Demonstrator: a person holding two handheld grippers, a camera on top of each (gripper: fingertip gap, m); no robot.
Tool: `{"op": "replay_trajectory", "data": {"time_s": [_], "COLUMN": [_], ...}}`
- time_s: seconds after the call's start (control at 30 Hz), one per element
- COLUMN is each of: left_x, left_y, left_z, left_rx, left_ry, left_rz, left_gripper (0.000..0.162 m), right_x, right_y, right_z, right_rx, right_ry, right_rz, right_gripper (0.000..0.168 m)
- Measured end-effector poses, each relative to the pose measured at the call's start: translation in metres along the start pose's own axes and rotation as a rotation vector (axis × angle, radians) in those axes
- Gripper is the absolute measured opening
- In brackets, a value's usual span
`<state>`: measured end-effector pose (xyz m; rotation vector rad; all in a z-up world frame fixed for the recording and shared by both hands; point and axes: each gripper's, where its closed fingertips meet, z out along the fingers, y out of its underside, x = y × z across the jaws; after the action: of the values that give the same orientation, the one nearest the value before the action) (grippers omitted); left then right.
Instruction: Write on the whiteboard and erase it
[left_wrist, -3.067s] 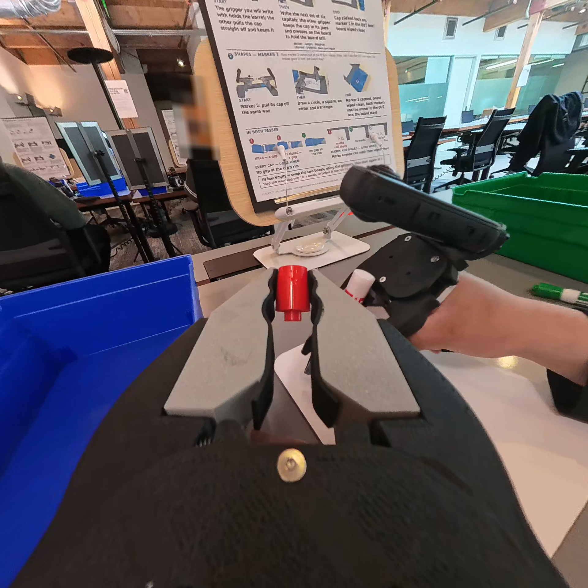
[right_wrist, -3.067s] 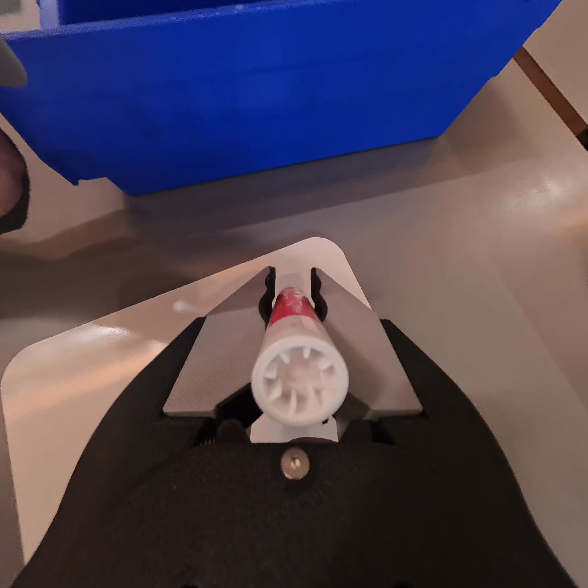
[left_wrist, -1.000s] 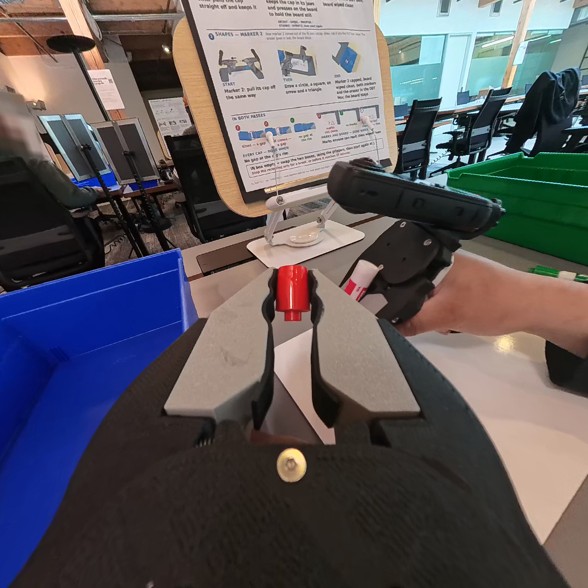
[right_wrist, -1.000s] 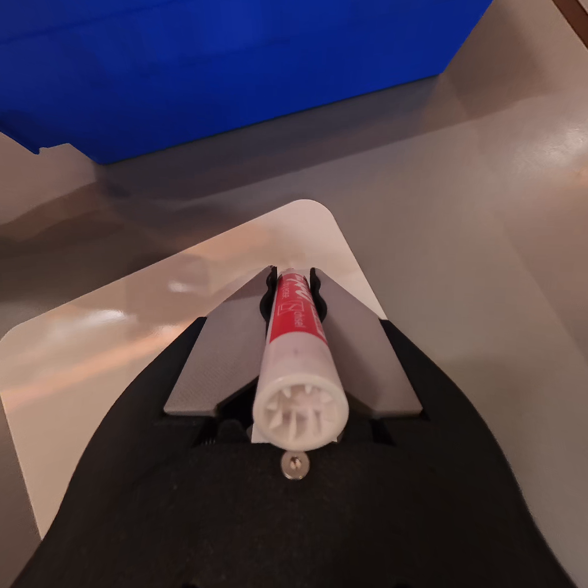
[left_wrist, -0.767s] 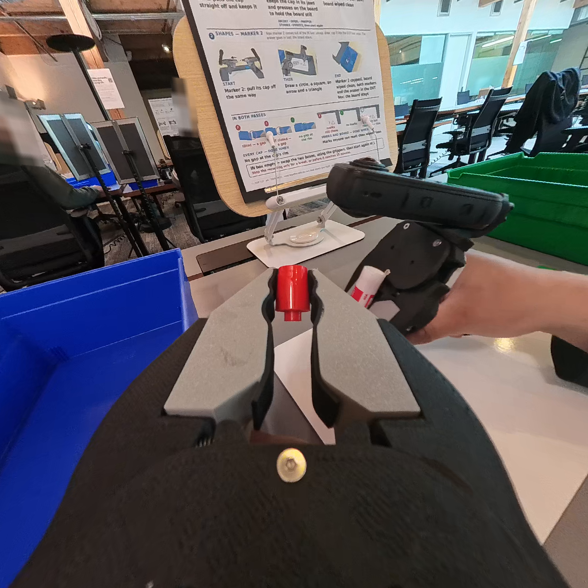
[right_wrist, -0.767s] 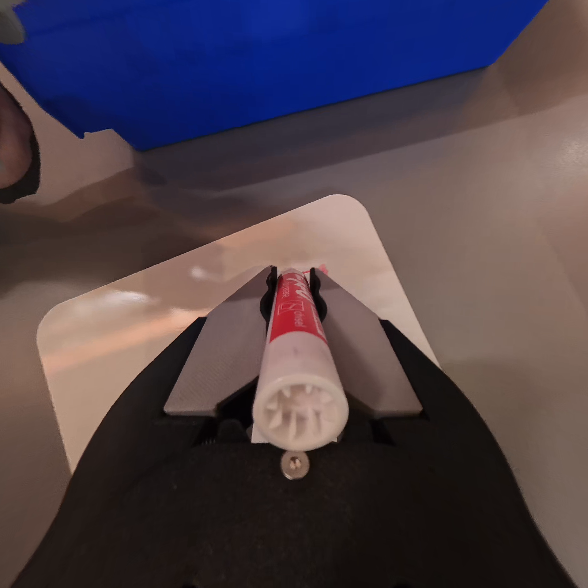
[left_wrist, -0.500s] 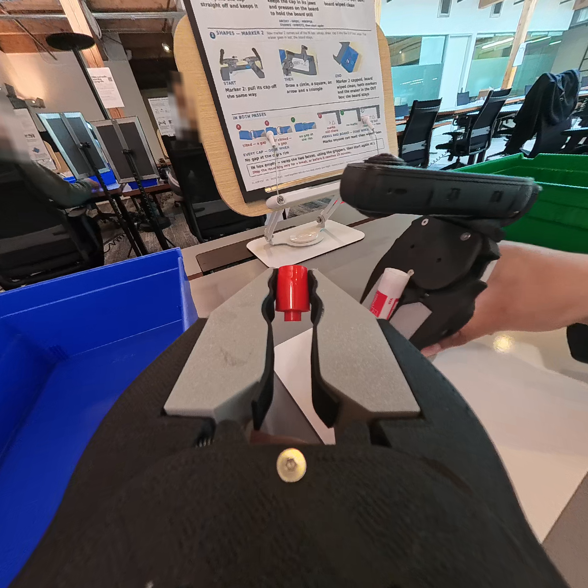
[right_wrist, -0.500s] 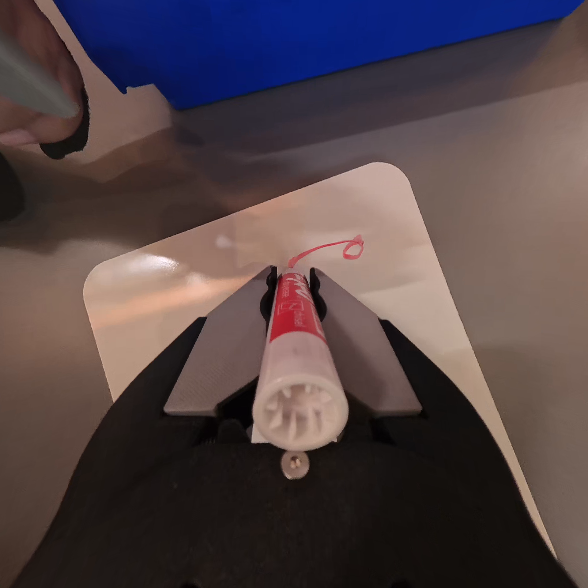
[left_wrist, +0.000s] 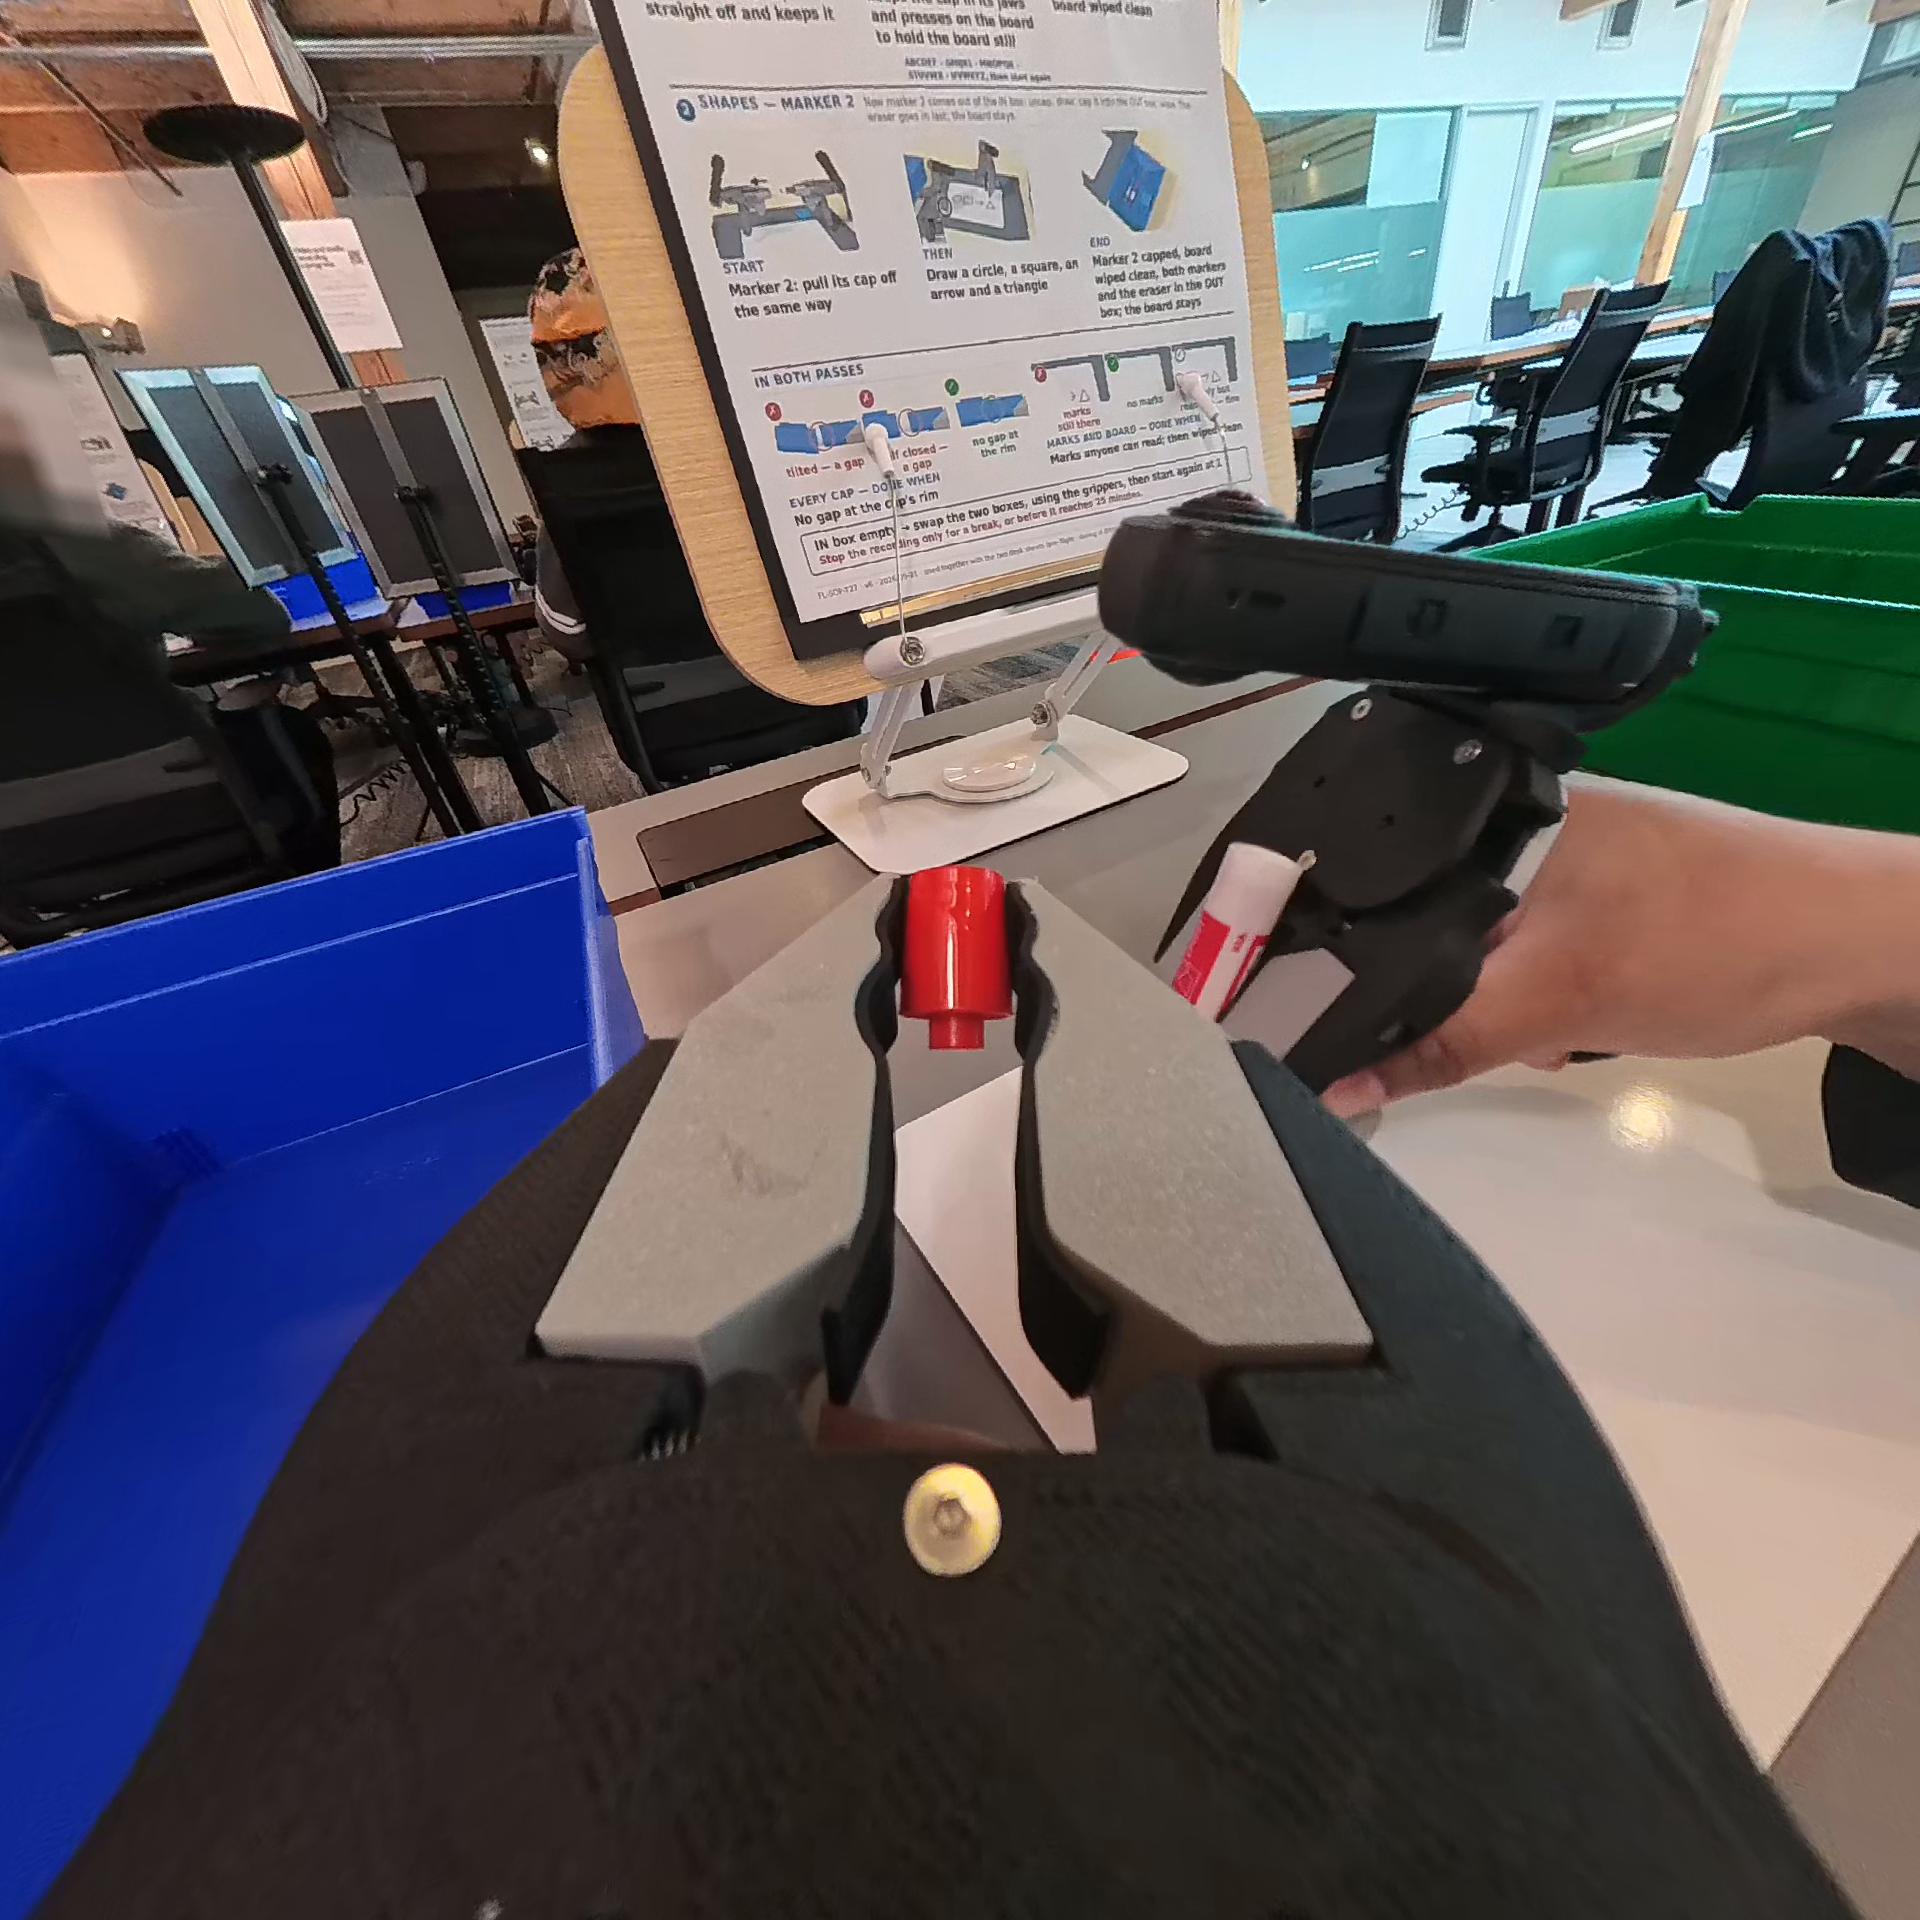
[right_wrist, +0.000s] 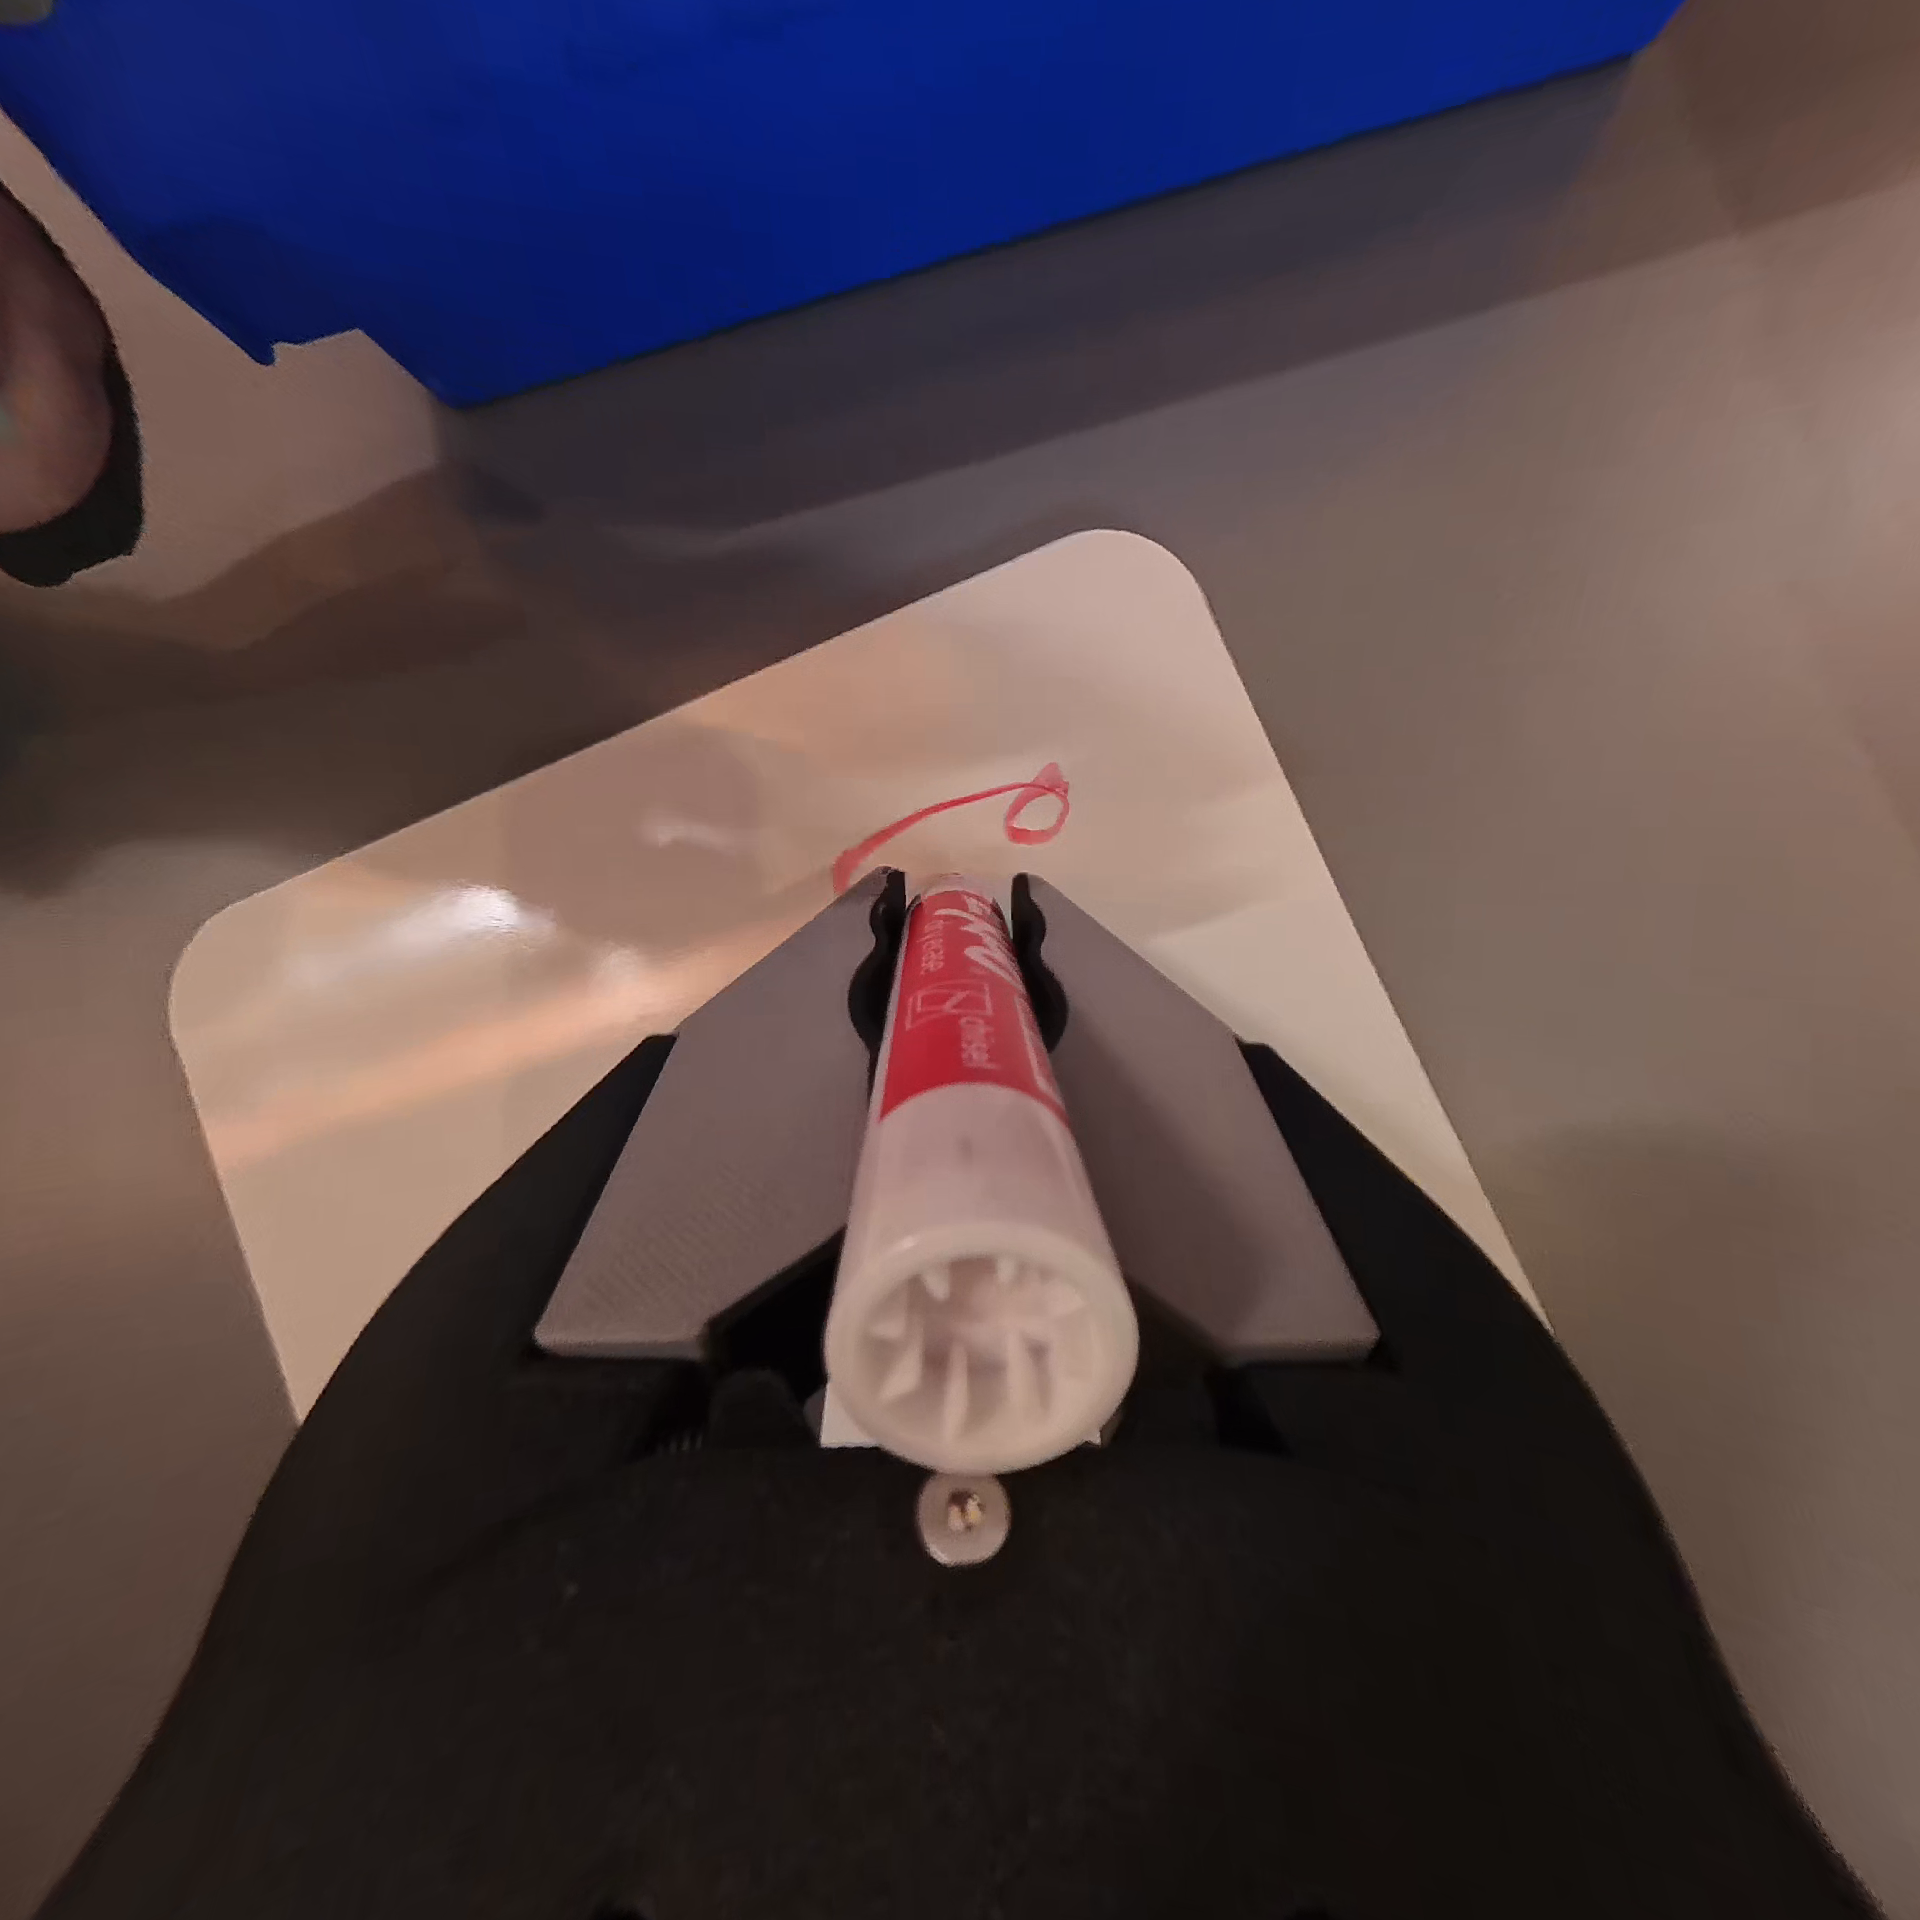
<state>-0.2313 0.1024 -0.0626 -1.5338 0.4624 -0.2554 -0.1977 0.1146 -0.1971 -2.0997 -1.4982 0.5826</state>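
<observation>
Right now my right hand-held gripper is clamped around the red marker, barrel running back toward the camera, tip hidden past the fingertips and pointing down at the whiteboard. The board lies flat on the bench, just on the near side of the blue bin. There's a thin red stroke on it, ending in a little loop at the far right.

My left hand-held gripper is pinched on the red cap, hovering at the board's left end with the bin's wall right beside it. I can't tell if it's actually pressing on the board.

Stuff I'm worried about:

- That board looks slick and light. If nothing is pinning it, I'd guess a sideways drag of the tip will just skate it across the bench and smear the line.
- I can't see the tip at all from the right wrist view, so I'm basically judging pressure blind. Too light and the line skips, too hard and the barrel could slide back through the jaws.
- The stroke is already near the board's far right corner, so there's little room before I'm drawing on the bench.
- The cap sits shallow between the fingertips. Any bump against the bin and it probably pops out.
</observation>
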Motion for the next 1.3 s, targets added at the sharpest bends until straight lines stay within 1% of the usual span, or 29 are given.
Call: {"op": "replay_trajectory", "data": {"time_s": [0.1,0.23,0.37,0.5,0.63,0.93,1.3], "left_x": [0.000,0.000,0.000,-0.001,0.000,0.001,0.001], "left_y": [0.000,0.001,0.000,0.000,0.000,0.001,0.000], "left_z": [0.000,0.000,0.000,0.000,0.000,0.000,0.000], "left_rx": [-0.002,-0.003,-0.001,0.000,-0.001,-0.003,0.000], "left_ry": [0.000,0.000,-0.001,-0.001,-0.001,0.002,0.003], "left_rz": [-0.001,0.001,-0.001,-0.002,0.001,0.001,0.000], "left_gripper": [0.016,0.016,0.016,0.016,0.016,0.016,0.016], "right_x": [-0.014,-0.022,-0.014,0.006,0.017,0.020,0.022], "right_y": [-0.003,-0.002,-0.005,-0.008,0.000,0.002,-0.003], "right_z": [0.003,0.003,-0.002,-0.013,-0.012,-0.007,-0.008], "right_rx": [-0.010,-0.027,0.009,0.064,0.053,0.042,0.073], "right_ry": [-0.034,-0.029,-0.004,0.059,0.079,0.094,0.090], "right_rz": [-0.023,-0.053,-0.032,0.009,0.030,0.030,0.053], "right_gripper": [0.018,0.019,0.018,0.018,0.018,0.018,0.018]}}
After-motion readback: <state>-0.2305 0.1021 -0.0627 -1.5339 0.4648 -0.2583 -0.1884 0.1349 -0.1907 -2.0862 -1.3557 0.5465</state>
